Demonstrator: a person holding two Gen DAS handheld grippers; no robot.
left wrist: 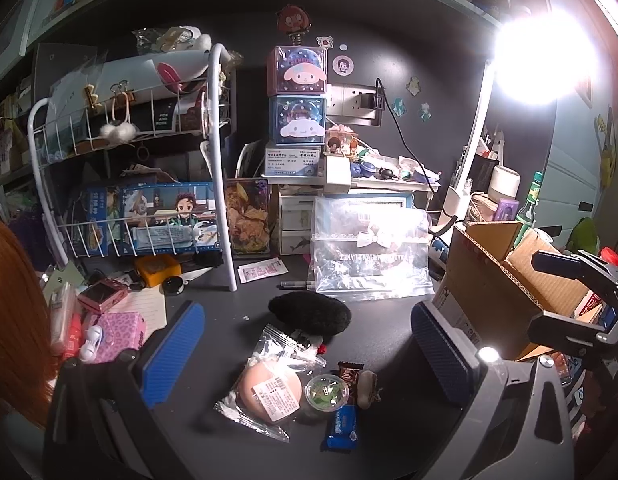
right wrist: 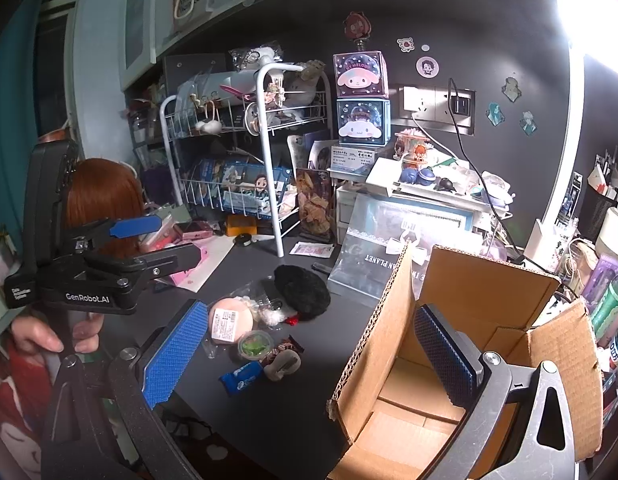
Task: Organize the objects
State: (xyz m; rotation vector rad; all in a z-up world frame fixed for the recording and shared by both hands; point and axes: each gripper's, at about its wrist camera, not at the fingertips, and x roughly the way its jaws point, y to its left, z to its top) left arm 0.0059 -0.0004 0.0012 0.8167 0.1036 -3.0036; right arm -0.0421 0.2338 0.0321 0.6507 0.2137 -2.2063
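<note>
Small items lie on the dark desk: a pink bun in a clear wrapper (left wrist: 269, 392) (right wrist: 231, 320), a clear cup with green filling (left wrist: 327, 393) (right wrist: 255, 345), a blue snack pack (left wrist: 341, 426) (right wrist: 242, 376), a brown snack pack (left wrist: 350, 372), a brown plush piece (right wrist: 283, 364) and a black fluffy pad (left wrist: 310, 313) (right wrist: 302, 291). My left gripper (left wrist: 305, 356) is open and empty above them. My right gripper (right wrist: 309, 352) is open and empty, straddling the near wall of an open cardboard box (right wrist: 389, 320) (left wrist: 489, 276), with one finger inside it.
A white wire rack (left wrist: 149, 184) with boxes stands at back left. Stacked character boxes (left wrist: 299, 96), small drawers and a clear zip bag (left wrist: 369, 256) stand behind. A pink camera (left wrist: 102, 294) and a pink case lie left. A lamp (left wrist: 537, 56) glares at the right.
</note>
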